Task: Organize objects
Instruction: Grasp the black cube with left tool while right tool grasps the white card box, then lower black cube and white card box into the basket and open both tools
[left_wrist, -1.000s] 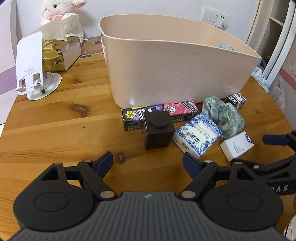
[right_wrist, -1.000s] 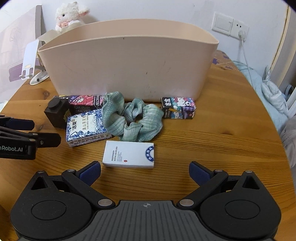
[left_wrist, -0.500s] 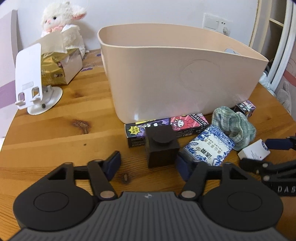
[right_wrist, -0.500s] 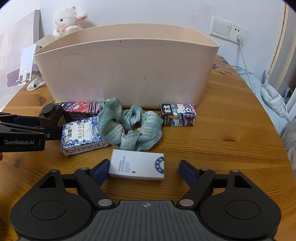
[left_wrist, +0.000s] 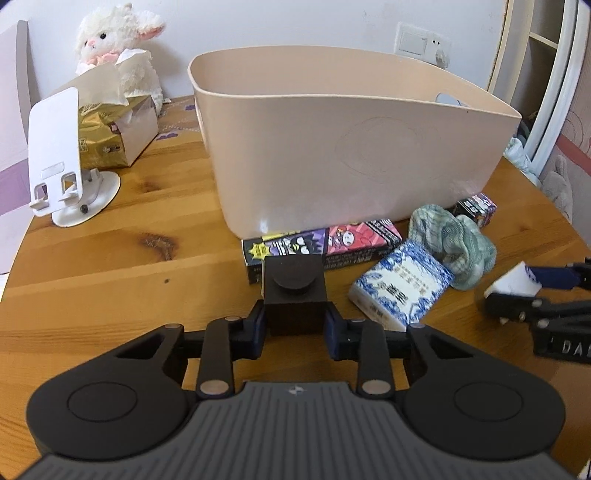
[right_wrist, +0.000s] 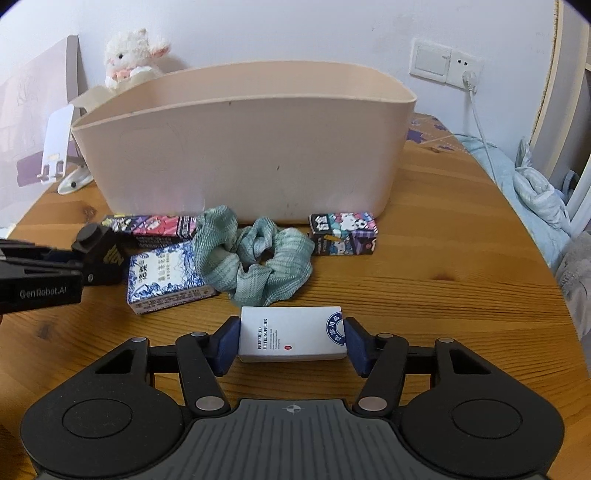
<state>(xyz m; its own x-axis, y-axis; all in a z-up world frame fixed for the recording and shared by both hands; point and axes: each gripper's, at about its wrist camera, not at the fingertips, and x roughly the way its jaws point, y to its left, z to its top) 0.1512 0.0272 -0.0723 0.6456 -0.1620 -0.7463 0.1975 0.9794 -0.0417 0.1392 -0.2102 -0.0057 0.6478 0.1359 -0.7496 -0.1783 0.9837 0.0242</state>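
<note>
We are at the pick-up step, both hands at once; the left gripper (left_wrist: 294, 326) has just been closing its jaws and now clamps the dark cube box (left_wrist: 294, 295) between them; the right gripper (right_wrist: 291, 345) has likewise been closing and holds the white card box (right_wrist: 292, 338) by its short ends, which looks tipped up off the desk (right_wrist: 461, 258). Beyond both sets of jaws stands the beige bin (right_wrist: 243, 155), open-topped; the green scrunchie (right_wrist: 258, 254) and the blue patterned box (right_wrist: 168, 275) lie ahead of the right jaws, untouched. Next, we judge, each load must be lifted clear over the bin's rim before release.
</note>
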